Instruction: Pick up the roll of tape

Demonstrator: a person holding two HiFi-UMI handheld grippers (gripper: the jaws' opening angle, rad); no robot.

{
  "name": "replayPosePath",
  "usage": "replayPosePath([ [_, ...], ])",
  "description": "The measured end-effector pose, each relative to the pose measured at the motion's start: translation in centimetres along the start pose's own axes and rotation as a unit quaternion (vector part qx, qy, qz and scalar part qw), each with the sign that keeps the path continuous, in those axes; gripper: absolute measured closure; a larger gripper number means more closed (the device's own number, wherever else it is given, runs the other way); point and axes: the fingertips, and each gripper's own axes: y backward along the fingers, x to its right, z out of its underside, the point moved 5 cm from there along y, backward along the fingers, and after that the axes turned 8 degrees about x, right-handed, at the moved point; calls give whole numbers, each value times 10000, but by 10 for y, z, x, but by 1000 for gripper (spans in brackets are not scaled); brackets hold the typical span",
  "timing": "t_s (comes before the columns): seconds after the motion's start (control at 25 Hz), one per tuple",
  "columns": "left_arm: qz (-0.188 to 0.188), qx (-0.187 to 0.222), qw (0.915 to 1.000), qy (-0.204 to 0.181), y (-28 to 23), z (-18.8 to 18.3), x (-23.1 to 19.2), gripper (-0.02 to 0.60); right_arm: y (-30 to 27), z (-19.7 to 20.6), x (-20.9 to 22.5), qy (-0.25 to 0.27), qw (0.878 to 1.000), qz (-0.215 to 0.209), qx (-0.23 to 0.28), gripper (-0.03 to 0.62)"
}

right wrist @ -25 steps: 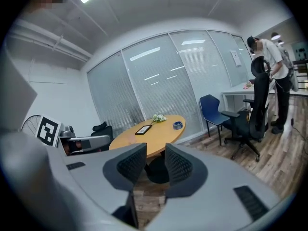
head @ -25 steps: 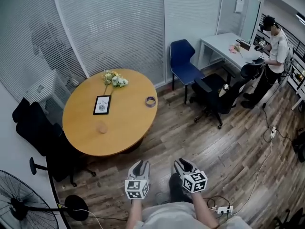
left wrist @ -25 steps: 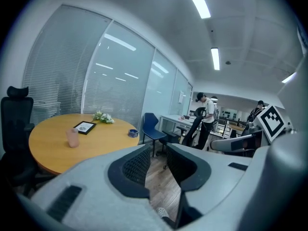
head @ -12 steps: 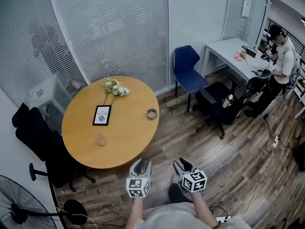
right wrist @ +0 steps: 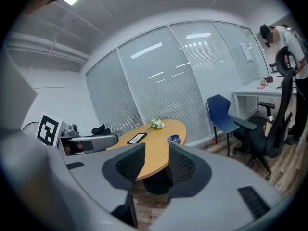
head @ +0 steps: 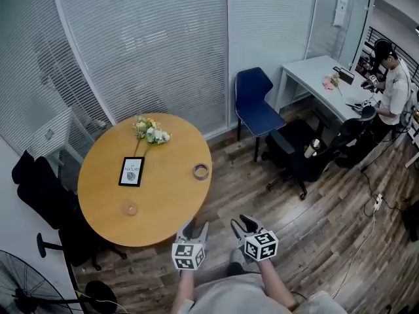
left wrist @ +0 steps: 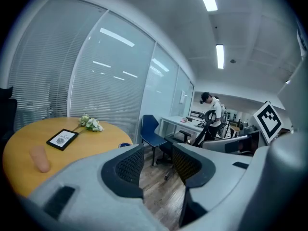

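The roll of tape (head: 200, 171) is a small bluish ring lying near the right edge of the round wooden table (head: 163, 195). It also shows past the right jaws (right wrist: 174, 139) and just above the left jaw (left wrist: 124, 145). My left gripper (head: 195, 227) hovers over the floor just short of the table's near edge; its jaws are opening with nothing between them (left wrist: 157, 150). To its right, my right gripper (head: 241, 222) is open and empty (right wrist: 156, 150). Both point towards the table, well short of the tape.
On the table lie a framed picture (head: 131, 171), a bunch of flowers (head: 150, 131) and a small round pinkish thing (head: 129, 208). A blue chair (head: 254, 103) and black office chairs (head: 294, 152) stand right of it. A person (head: 395, 90) stands at the far desk. A fan (head: 26, 286) stands bottom left.
Both grippers and the head have moved forward towards the table, which now sits closer and further left in the head view. The jaws of both grippers look wider apart.
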Motion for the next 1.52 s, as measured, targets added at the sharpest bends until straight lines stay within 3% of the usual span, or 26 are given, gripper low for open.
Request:
replayPosePath([
  [0.4,-39,40,9996,-273,-85,-20,20,411,-40,-28,63,-74,9995,-312,-21,459],
  [0.72,-161,-123,9994,-280,-115,-7,27,413,-49,-27,97,-154,9990,-391,-162,459],
  [0.92,-254,-89,9994,-199,-129,-7,28,413,-43,-23,105,-37,9985,-417,-362,459],
  [1.52,120,-214,9994,-262,-156,-17,12,413,-67,-25,103,-205,9987,-164,-429,459],
])
